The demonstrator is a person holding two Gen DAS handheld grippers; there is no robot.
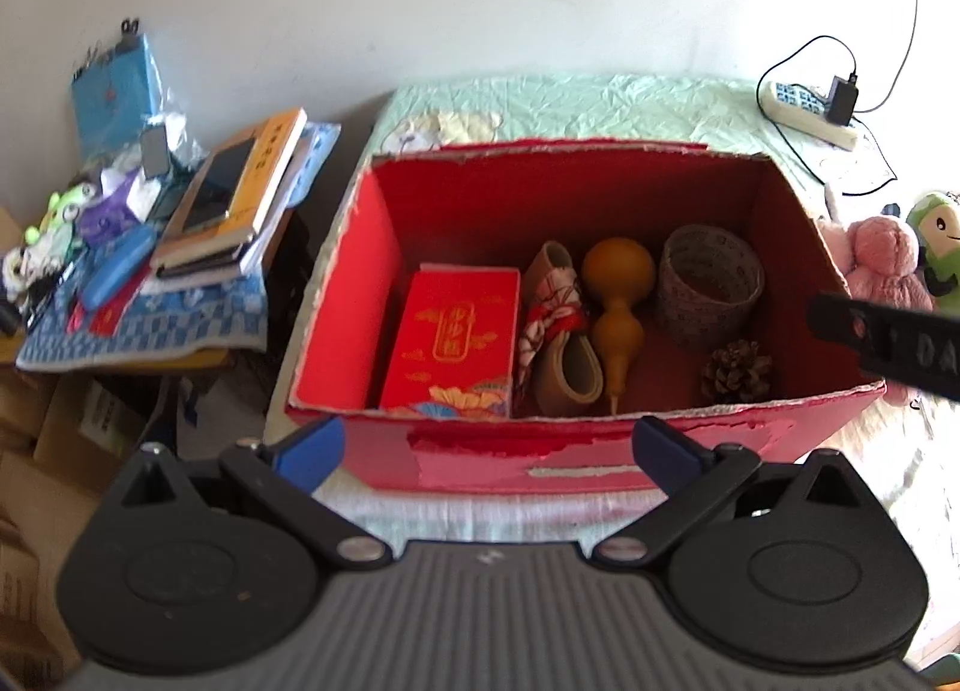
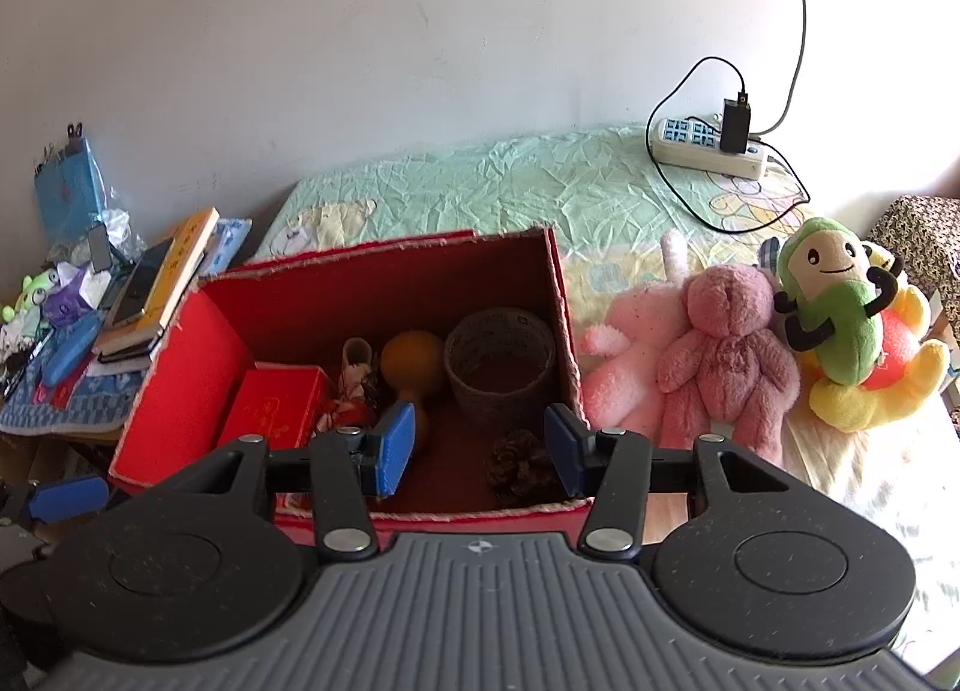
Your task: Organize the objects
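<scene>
Red cardboard box [image 1: 600,451] sits open-topped on the bed [image 2: 510,181], its torn near rim just ahead of both grippers. Five things lie on its floor: one red gift packet [image 1: 450,337] against the left side, one folded fan-like piece with patterned cloth [image 1: 558,325], one tan gourd [image 1: 618,301] lying down, one woven basket [image 1: 708,277] upright toward the back right, and one pine cone [image 1: 737,370] in the near right corner. Bare floor shows between gourd, basket and cone — the back strip of the box is also free.

To the right of the box, four soft toys crowd together: a pale pink one [image 2: 630,343], a dusky pink bear [image 2: 726,349], a green figure [image 2: 840,307] and a yellow one [image 2: 864,391] beneath it. The pale pink one touches the box wall.

Left gripper [image 1: 489,451] hangs before the near wall, jaws wide apart, nothing between them. Right gripper [image 2: 480,445] is over the near right corner, jaws apart and empty — the pine cone lies below the gap.

One power strip [image 2: 708,147] rests at the bed's far edge; a cluttered side table [image 2: 60,415] stands left of the box.
</scene>
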